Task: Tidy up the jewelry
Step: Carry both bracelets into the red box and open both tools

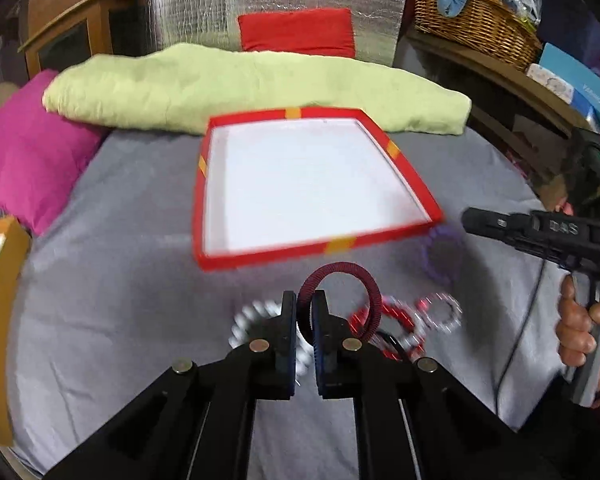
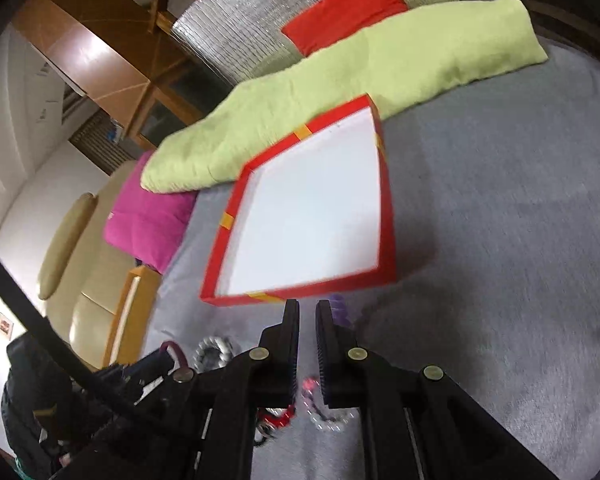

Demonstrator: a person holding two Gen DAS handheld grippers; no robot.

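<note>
Two grippers: we see one in each wrist view, both over a grey bedcover [image 1: 140,208].
Left gripper [image 1: 304,304]: its fingers are pinched on the dark red ribbed bangle [image 1: 342,280]; the ring stands upright out of the fingertips and arcs over to their right.
Right gripper [image 2: 307,312]: its fingers stand close together with a thin gap between them, and we see nothing caught in that gap; in the left wrist view its black body [image 1: 540,232] hangs off to the right of the left gripper, with a hand [image 1: 584,328] around the grip.
Red box [image 1: 404,160]: a shallow red-rimmed tray with a white floor, lying open just ahead of both grippers; we see no jewelry in it.
Purple bracelet [image 1: 440,252]: on the bedcover at the box's near right corner, ahead and right of the left gripper; from the right wrist it shows just past the right fingertip [image 2: 342,312].
White beaded bracelet [image 1: 252,320]: blurred, lying just below and left of the left fingers.
Red and silver bracelets [image 1: 412,316]: blurred, bunched on the cover just right of the left fingers, behind the held bangle.
Green pillow [image 1: 220,80]: lying beyond the box's far edge.
Pink cushion [image 1: 32,152]: far ahead to the left gripper's left.
</note>
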